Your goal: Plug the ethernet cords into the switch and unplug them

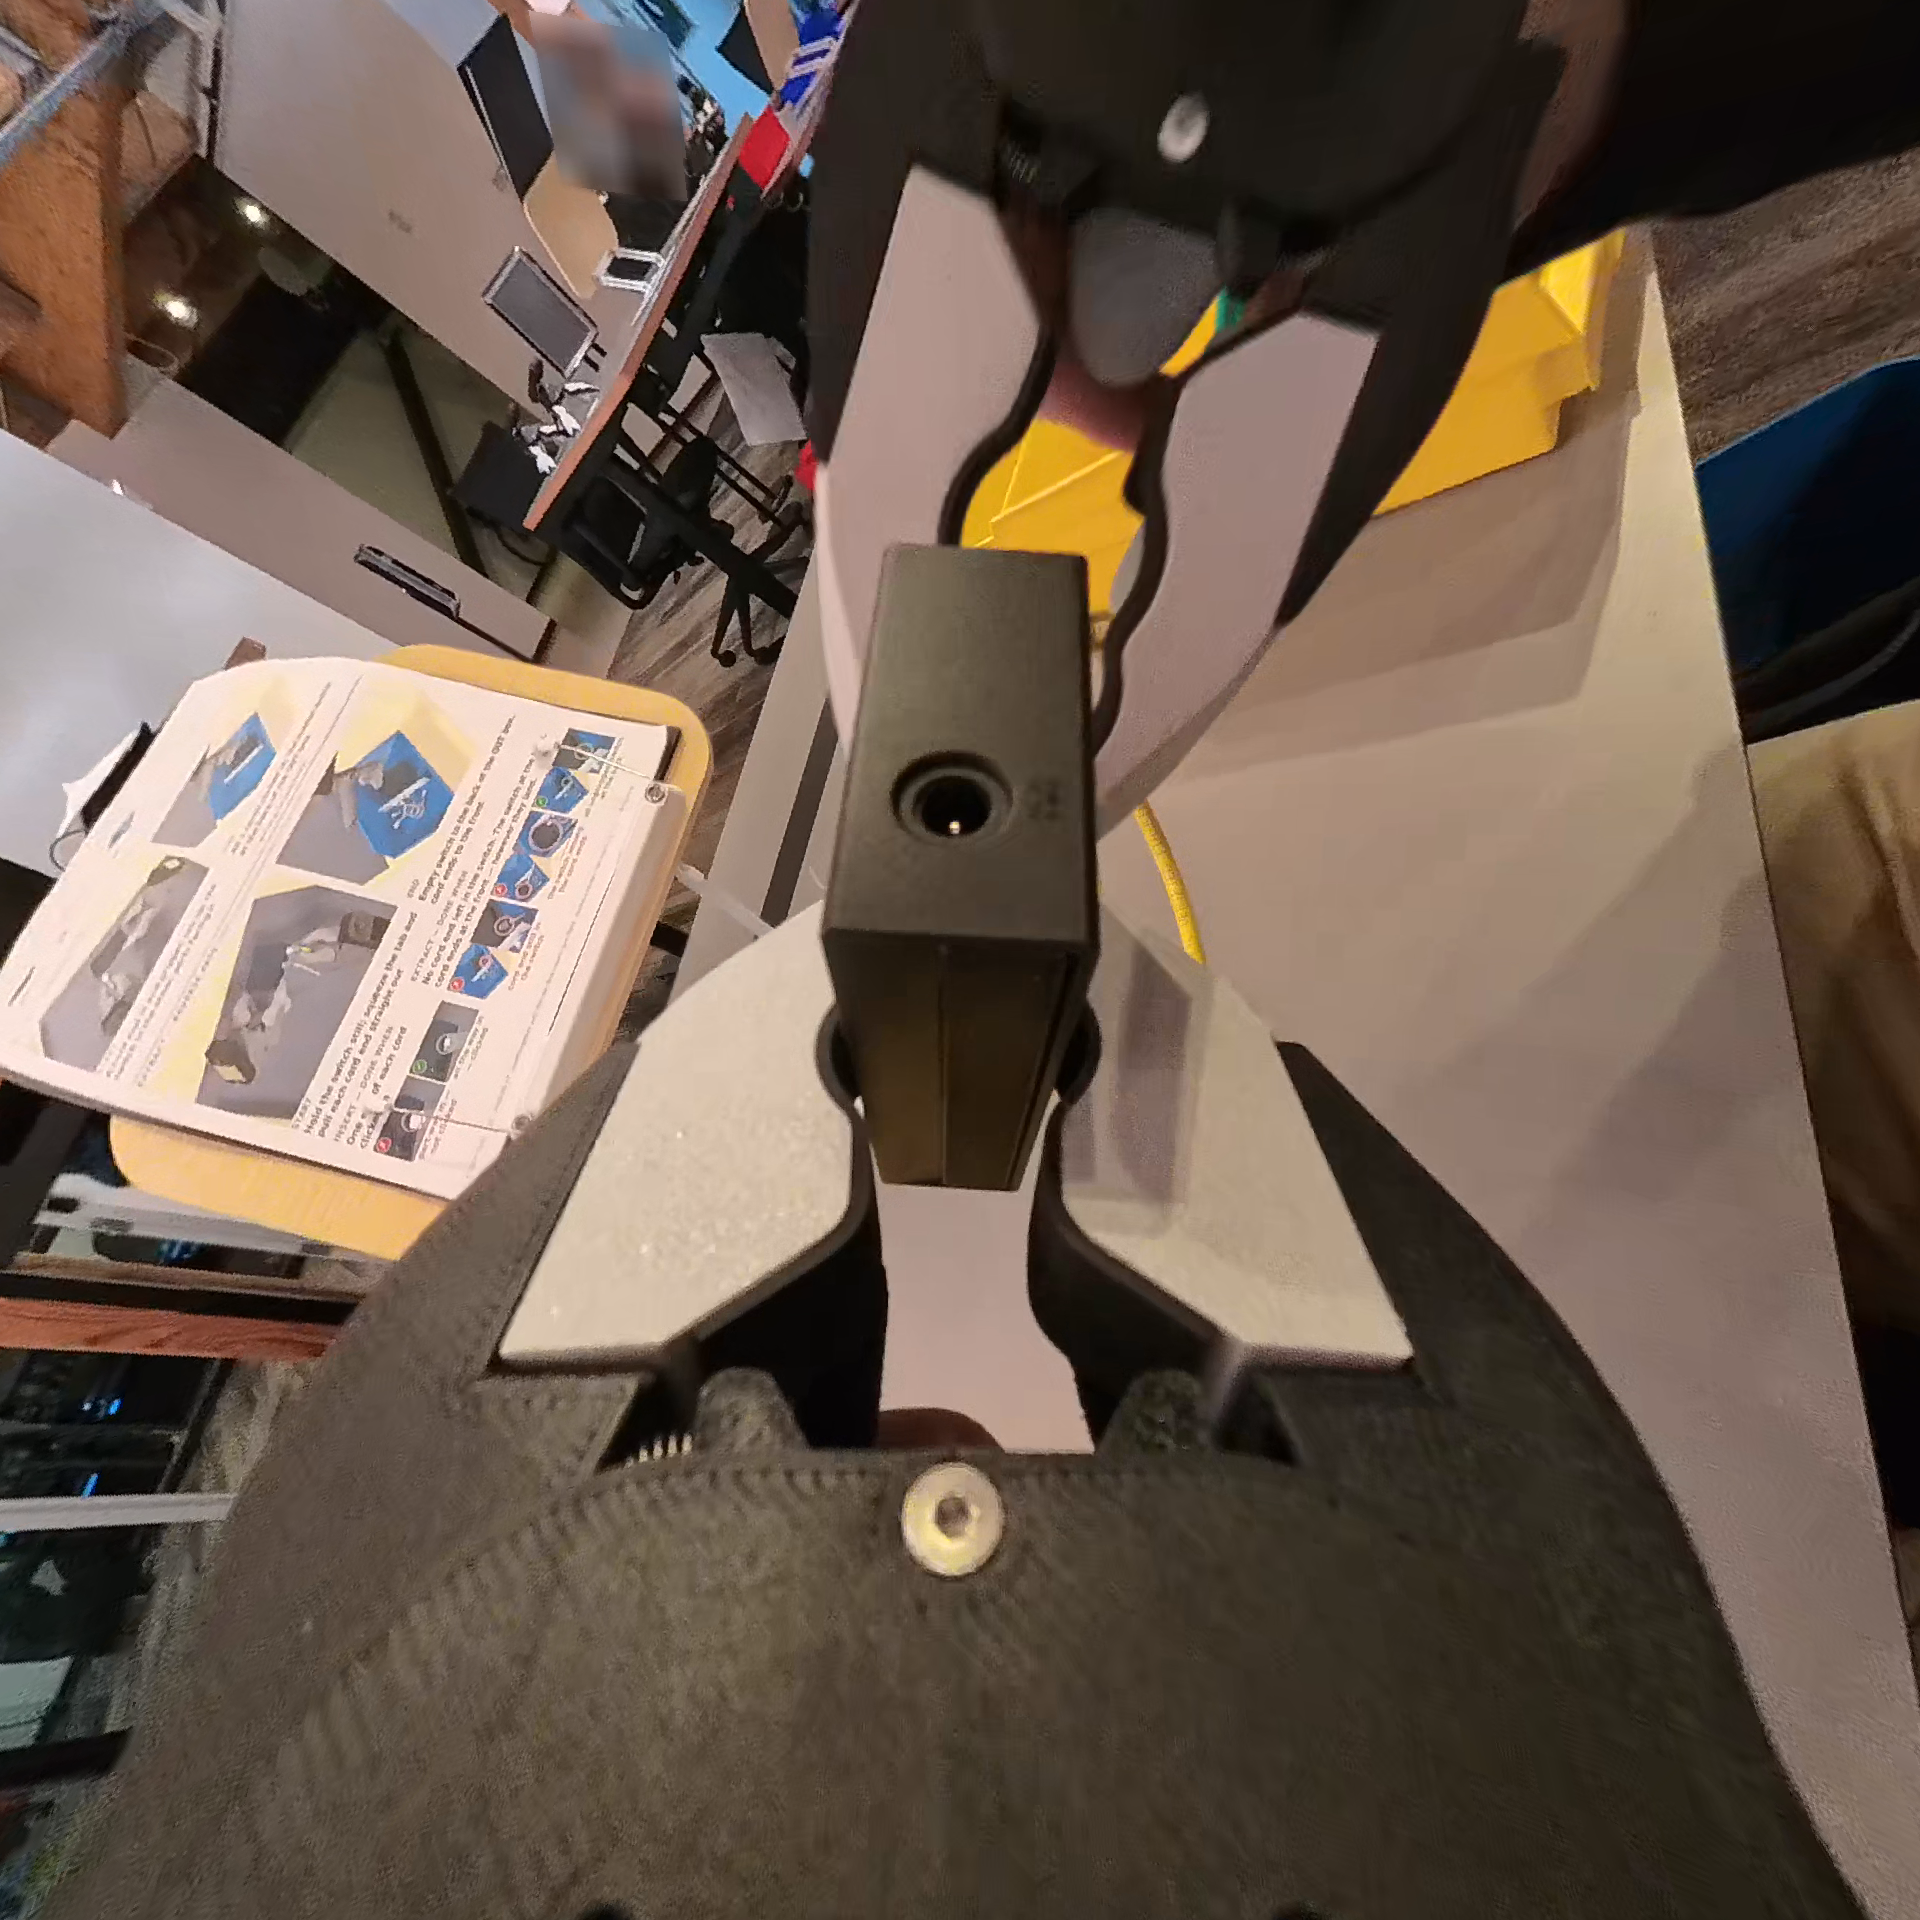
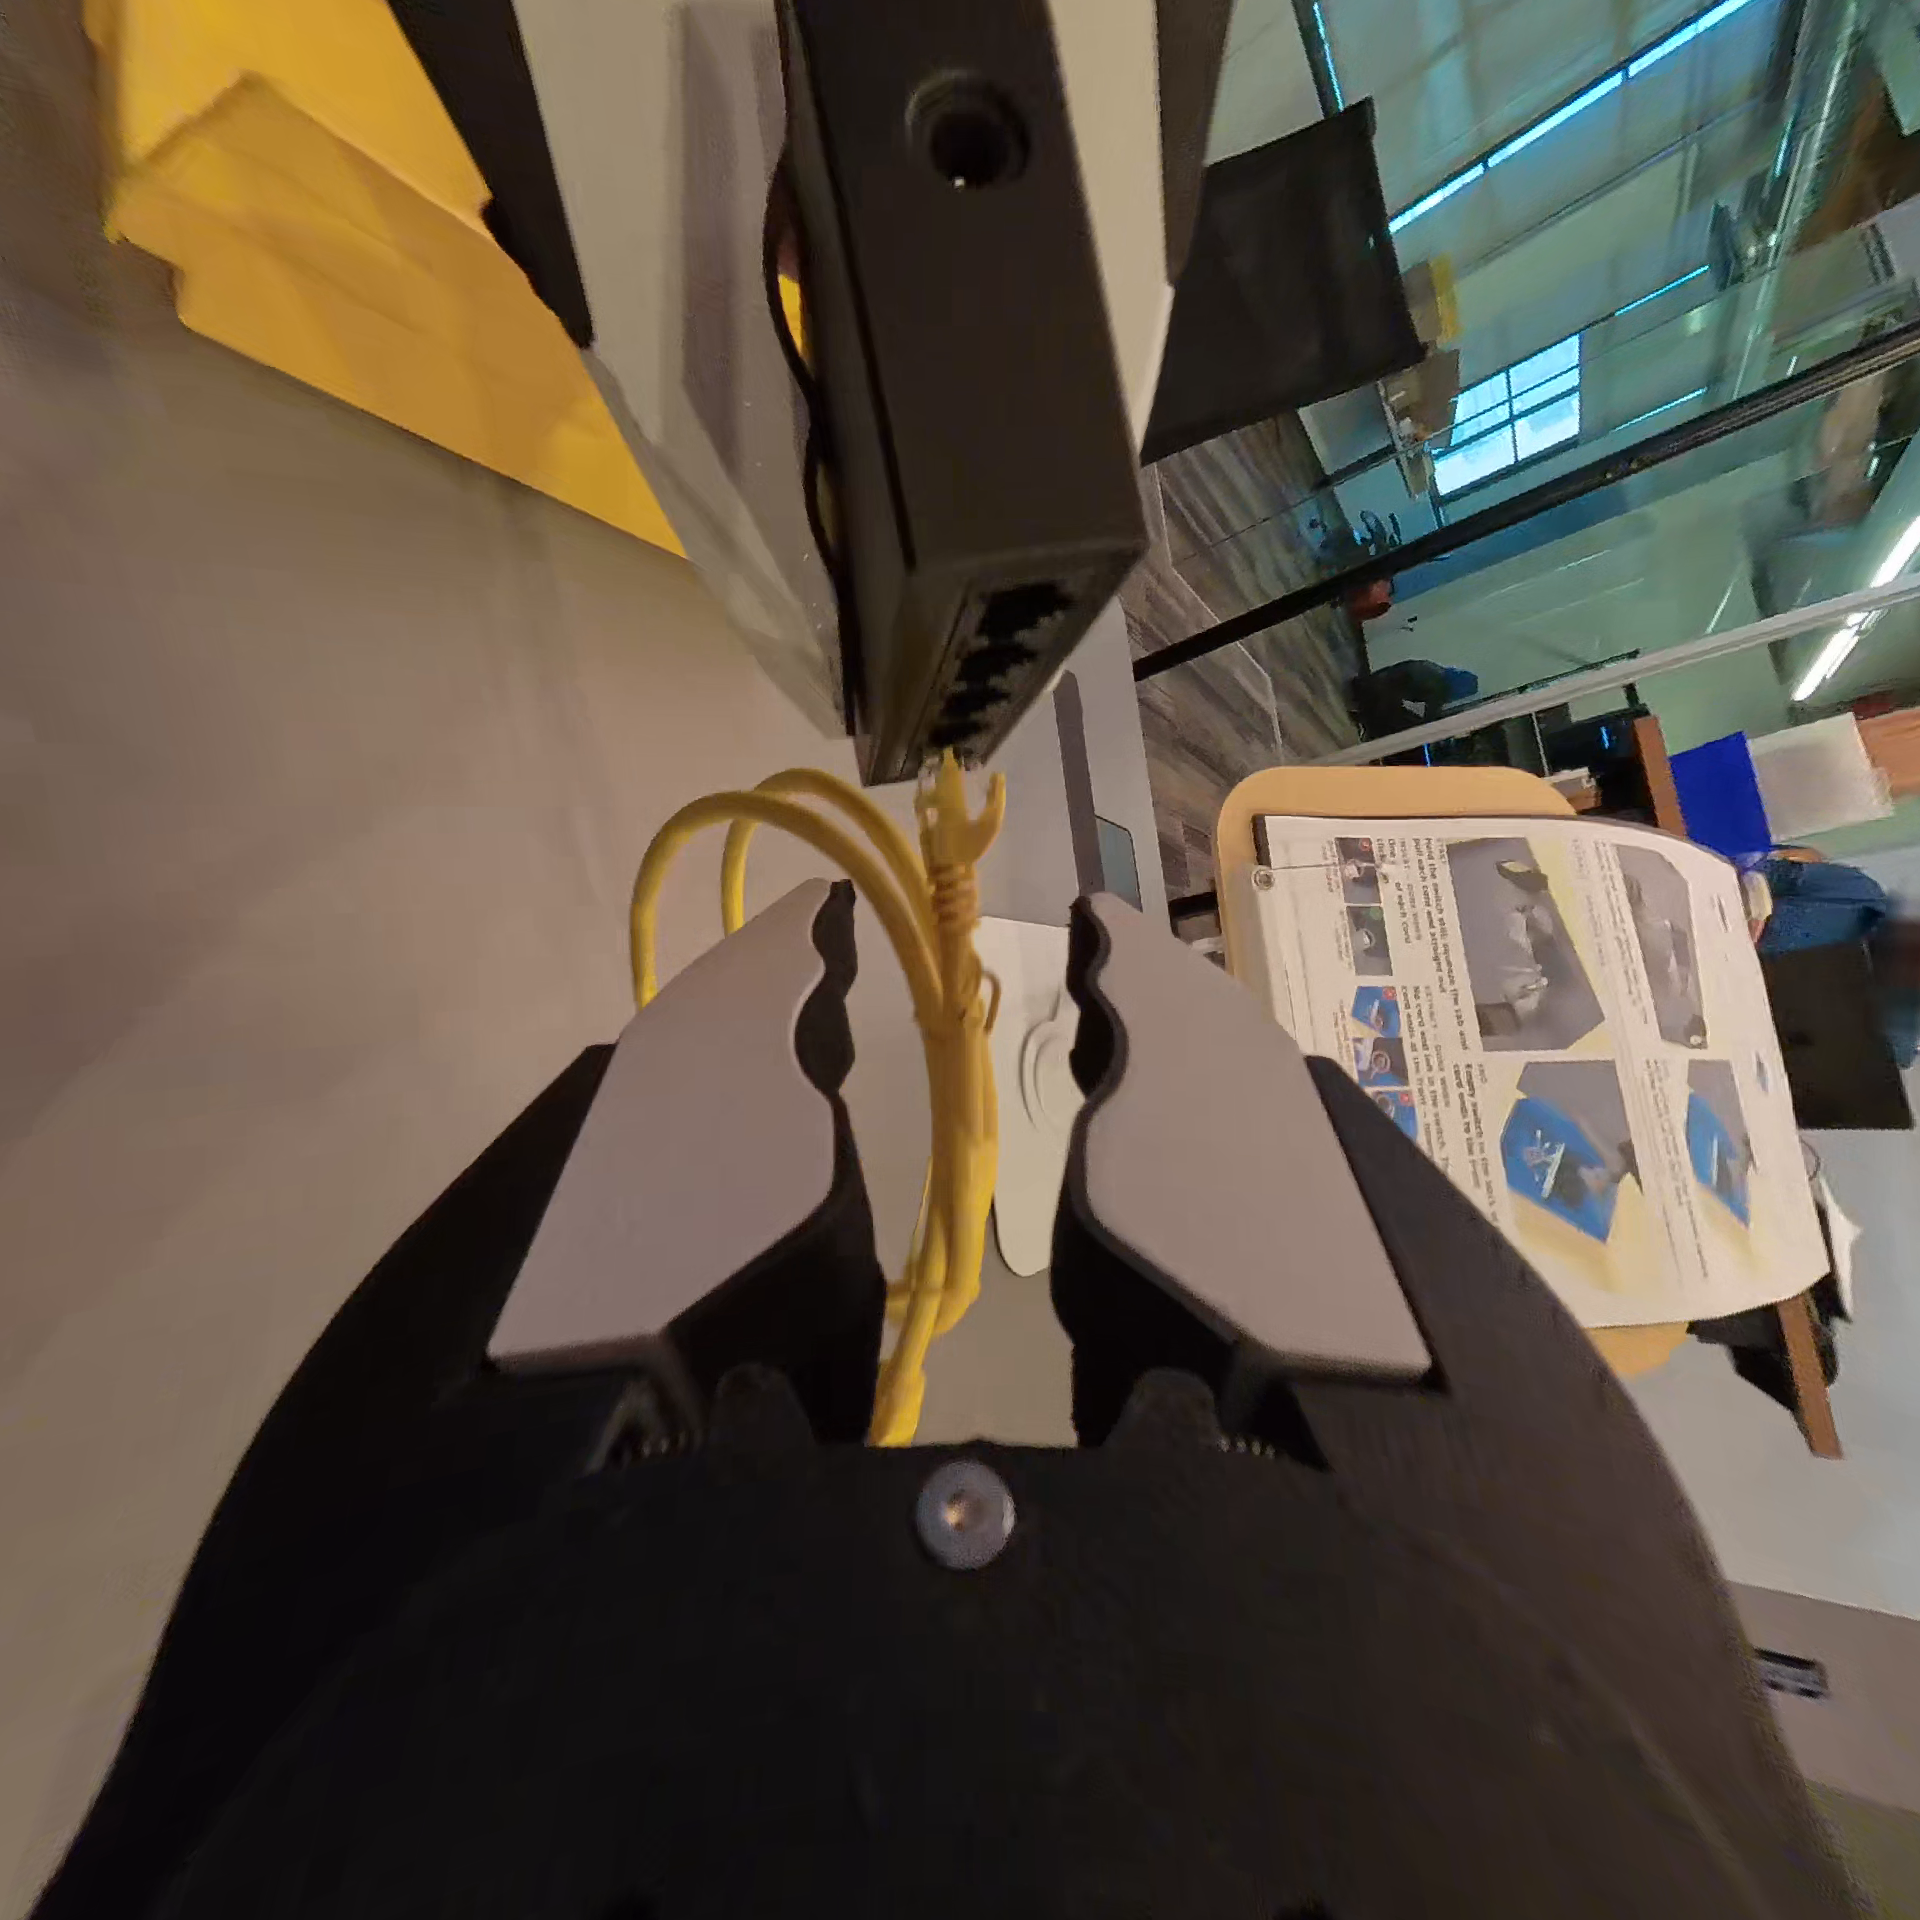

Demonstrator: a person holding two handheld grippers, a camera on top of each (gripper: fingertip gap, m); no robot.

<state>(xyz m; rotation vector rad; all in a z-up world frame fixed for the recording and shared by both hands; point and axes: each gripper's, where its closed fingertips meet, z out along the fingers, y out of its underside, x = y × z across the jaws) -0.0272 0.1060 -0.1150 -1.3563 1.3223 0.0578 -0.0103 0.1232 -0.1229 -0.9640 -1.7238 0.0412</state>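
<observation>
Switch (image 1: pixel 961 862) clamped in left tool (image 1: pixel 956 1060), cord (image 2: pixel 951 1039) between right tool (image 2: pixel 961 935) fingers, plug at switch port

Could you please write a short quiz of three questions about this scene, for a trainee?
1. True or false: the left gripper is shut on the black switch.
2. What colour are the cords between the fingers of the right gripper?
3. Choose one. The right gripper is: A) open, B) shut on a cord, C) shut on the switch.

Key
1. True; its fingers press the switch from both sides.
2. Yellow.
3. A; the cords pass through the gap, and the fingers stand apart.
</observation>
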